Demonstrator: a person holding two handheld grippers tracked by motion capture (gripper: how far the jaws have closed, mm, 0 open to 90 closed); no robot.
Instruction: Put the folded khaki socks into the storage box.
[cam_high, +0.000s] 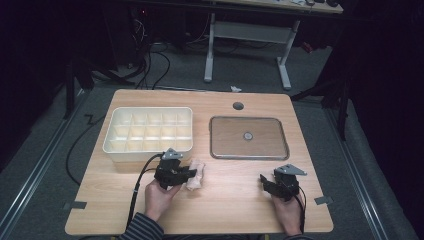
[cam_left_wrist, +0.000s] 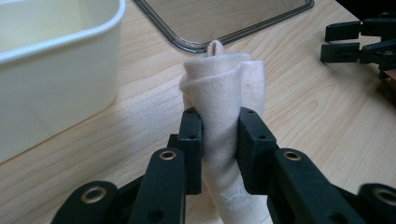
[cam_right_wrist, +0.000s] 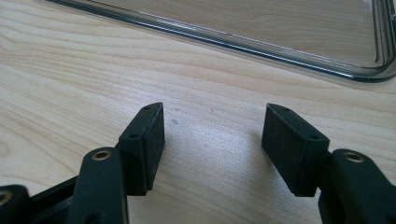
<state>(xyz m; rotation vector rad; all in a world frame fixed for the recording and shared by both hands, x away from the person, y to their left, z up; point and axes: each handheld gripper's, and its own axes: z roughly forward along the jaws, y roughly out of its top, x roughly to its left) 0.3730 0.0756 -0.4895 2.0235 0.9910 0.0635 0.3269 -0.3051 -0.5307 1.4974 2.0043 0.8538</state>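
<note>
Lower end of rolled cloth (cam_left_wrist: 223, 93) hidden behind left gripper (cam_left_wrist: 220, 140) jaws and cut by bottom edge; small print on it too blurred to read. White divided box (cam_left_wrist: 51, 60) cut by left and top edges. Clear tray (cam_right_wrist: 261, 32) cropped at top and right. Small round item on tray (cam_high: 247, 135) too small to identify

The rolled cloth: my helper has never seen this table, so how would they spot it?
On the wooden table, look just in front of the white divided bin. The rolled cloth lies there, pinched by the left gripper: the one soft, cream thing among hard plastic.
</note>
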